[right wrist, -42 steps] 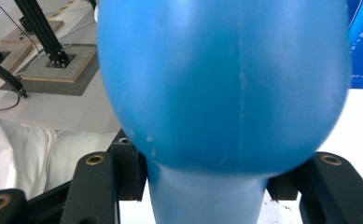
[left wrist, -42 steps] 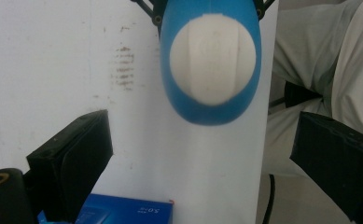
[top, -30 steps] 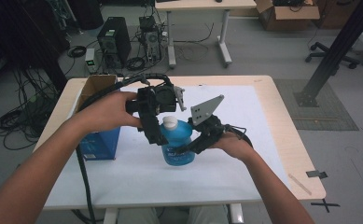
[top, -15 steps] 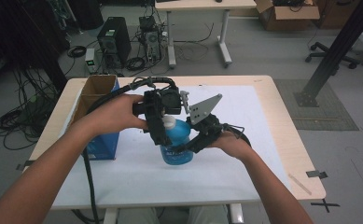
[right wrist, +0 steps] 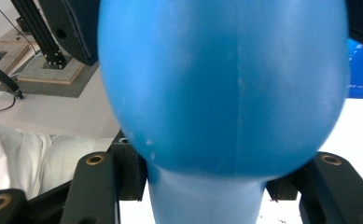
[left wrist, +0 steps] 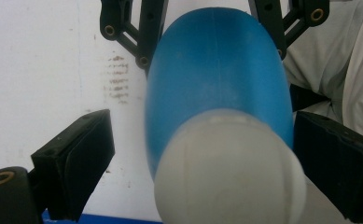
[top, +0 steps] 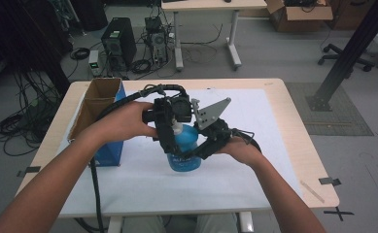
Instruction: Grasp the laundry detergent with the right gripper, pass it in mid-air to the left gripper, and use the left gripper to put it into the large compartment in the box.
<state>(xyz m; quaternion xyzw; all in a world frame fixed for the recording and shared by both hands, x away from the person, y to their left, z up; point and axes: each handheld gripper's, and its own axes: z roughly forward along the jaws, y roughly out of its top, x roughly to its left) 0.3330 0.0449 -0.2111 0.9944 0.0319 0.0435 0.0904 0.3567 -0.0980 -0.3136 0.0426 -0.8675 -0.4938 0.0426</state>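
Plastic, smooth and curved: the blue bottle (top: pixel 184 153) stands on the bench (top: pixel 274 121), its body clamped by the right gripper (top: pixel 203 148). Likely light and slippery. The left gripper (left wrist: pixel 202 163) straddles its white cap (left wrist: pixel 228 172), jaws apart, the natural hold.

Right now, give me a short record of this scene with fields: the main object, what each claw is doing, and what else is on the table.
Main object: blue plastic bottle with a white cap, upright on the white table cover
Right claw: shut on the bottle's body
Left claw: open, jaws either side of the cap with a gap on the left
Nearby: open cardboard box with blue sides at the table's left
Surface: wooden table
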